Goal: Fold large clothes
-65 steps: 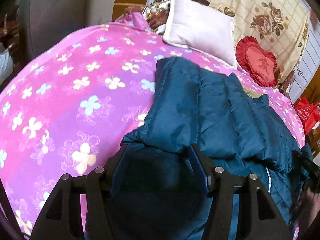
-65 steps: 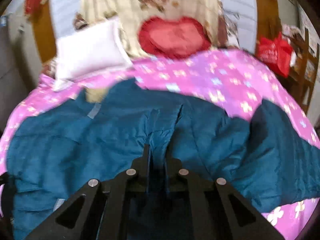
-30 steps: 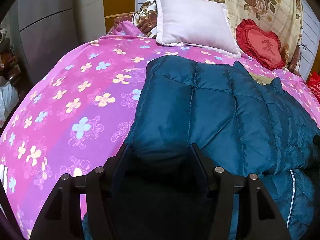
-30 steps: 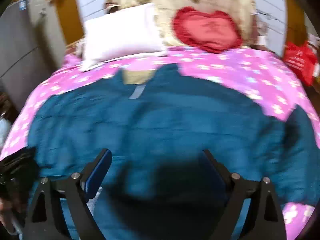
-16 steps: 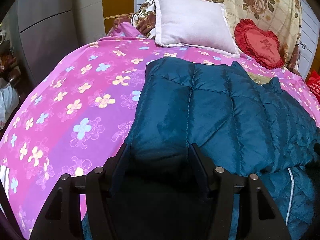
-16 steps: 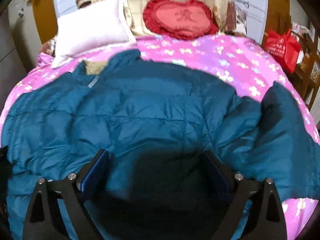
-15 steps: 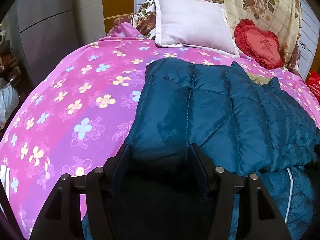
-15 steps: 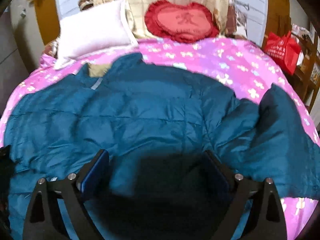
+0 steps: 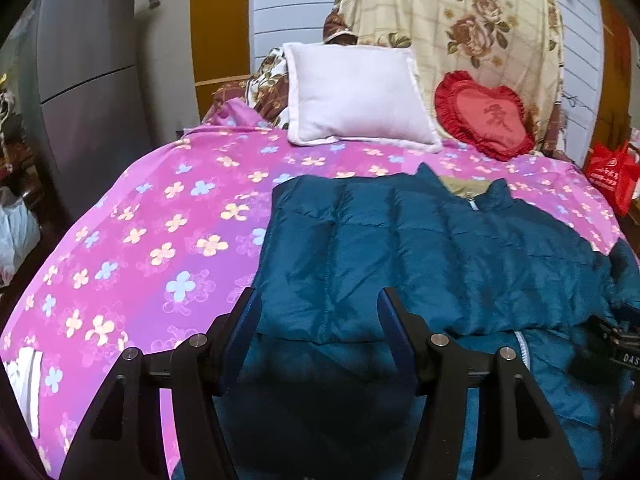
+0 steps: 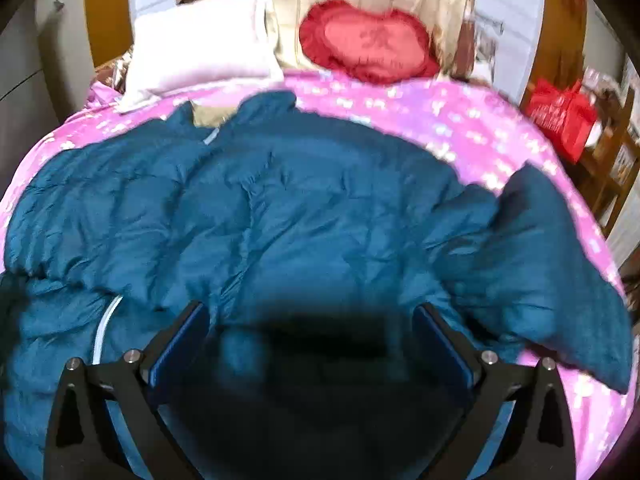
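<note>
1. I see the teal padded jacket (image 9: 420,248) lying spread on the pink flowered bedspread (image 9: 160,232), its collar towards the white pillow (image 9: 356,96) and the red heart cushion (image 9: 484,116) at the head of the bed.

2. From the left wrist view, the jacket's left side looks already folded in: a quilted panel lies flat across the body, its straight edge running up the bedspread and its lower edge resting over the zip (image 9: 522,346). I judge that first fold done.

3. My left gripper (image 9: 316,316) hangs above that panel's near edge with its jaws apart. The fabric shows between the fingers, but I see no pinch or lifted cloth, so I read nothing as held.

4. My right gripper (image 10: 312,332) has its jaws opening wide over the jacket's middle. The picture is blurred there; the cloth lies below the fingers, and the pads do not appear to press on it.

5. From the right wrist view, the right sleeve (image 10: 560,272) lies out sideways on the bedspread, unfolded.

6. As I judge it, what is left is bringing that sleeve and side inward, then folding the length from hem to collar. Roughly a third seems done.
</note>
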`<state>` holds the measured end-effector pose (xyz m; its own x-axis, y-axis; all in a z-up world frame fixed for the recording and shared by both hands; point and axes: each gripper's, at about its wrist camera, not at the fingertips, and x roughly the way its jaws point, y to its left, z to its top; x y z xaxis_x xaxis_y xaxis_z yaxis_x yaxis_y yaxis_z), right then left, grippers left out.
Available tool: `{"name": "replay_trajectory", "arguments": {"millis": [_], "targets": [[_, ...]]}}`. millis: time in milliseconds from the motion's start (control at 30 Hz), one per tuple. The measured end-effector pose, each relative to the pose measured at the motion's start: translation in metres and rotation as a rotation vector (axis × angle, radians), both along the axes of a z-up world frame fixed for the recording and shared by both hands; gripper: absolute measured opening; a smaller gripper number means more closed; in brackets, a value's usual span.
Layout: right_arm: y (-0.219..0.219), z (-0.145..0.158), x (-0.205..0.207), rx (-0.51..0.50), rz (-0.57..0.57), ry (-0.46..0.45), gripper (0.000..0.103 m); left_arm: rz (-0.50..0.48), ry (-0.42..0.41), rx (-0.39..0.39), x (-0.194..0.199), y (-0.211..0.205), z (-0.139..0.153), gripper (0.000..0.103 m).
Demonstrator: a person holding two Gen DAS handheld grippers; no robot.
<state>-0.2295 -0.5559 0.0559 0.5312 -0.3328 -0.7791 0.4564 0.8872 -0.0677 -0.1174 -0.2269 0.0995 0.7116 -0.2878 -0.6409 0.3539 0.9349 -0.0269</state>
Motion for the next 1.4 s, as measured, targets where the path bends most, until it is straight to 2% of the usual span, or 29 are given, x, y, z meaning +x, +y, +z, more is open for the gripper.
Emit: {"name": "replay_trajectory", "arguments": {"millis": [167, 333, 667, 767, 867, 1033, 1400], "targets": [[0.01, 0.017, -0.033, 0.041, 0.013, -0.061, 0.103, -0.011, -0.021, -0.006, -0.018, -0.004, 0.01, 0.042], [0.028, 0.021, -0.061, 0.014, 0.048, -0.076, 0.102, -0.031, -0.026, -0.029, -0.039, -0.009, 0.017, 0.042], [0.026, 0.034, -0.112, 0.144, 0.015, -0.171, 0.102, -0.093, -0.02, -0.056, -0.088, -0.035, 0.028, 0.042], [0.029, 0.032, -0.116, 0.142, 0.009, -0.173, 0.102, -0.101, 0.0, -0.072, -0.097, -0.039, 0.022, 0.042], [0.032, 0.028, -0.115, 0.156, 0.011, -0.165, 0.102, -0.123, 0.024, -0.041, -0.101, -0.049, 0.011, 0.042], [0.038, 0.024, -0.116, 0.166, 0.02, -0.155, 0.102, -0.145, 0.016, -0.004, -0.103, -0.057, 0.001, 0.042], [0.04, 0.014, -0.11, 0.153, 0.008, -0.122, 0.102, -0.128, 0.057, -0.034, -0.089, -0.052, -0.006, 0.042]]}}
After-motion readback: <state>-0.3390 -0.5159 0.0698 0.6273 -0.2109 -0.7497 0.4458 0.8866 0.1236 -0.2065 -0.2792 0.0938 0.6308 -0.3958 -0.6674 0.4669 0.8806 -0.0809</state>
